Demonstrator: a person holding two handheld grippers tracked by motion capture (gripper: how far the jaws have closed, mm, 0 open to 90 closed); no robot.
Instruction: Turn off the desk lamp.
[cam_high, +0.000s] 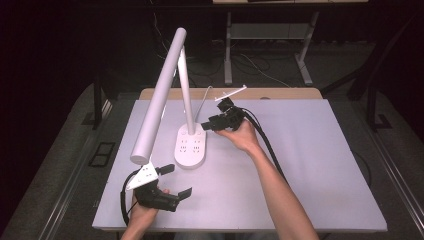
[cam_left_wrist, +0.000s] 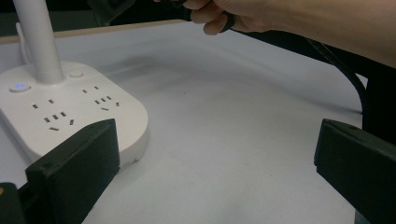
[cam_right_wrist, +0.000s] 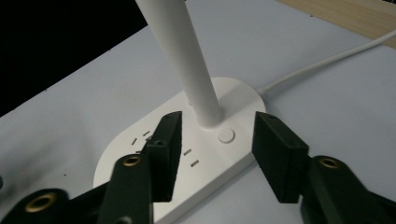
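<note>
1. The lamp base (cam_right_wrist: 187, 154) is standing on the table (cam_high: 310, 165), left of centre, with its stem (cam_right_wrist: 187, 56) rising from the rear.
2. The right tool (cam_right_wrist: 217, 154) is being held over the base, its jaws partly apart and gripping nothing, the round button (cam_right_wrist: 226, 136) lying between them, probably for pressing.
3. The left tool (cam_high: 170, 181) is being held wide apart near the table's front edge, idle.
4. The lamp head (cam_high: 157, 95) is being cut off in both gripper views; whether the lamp is lit cannot be told.
</note>
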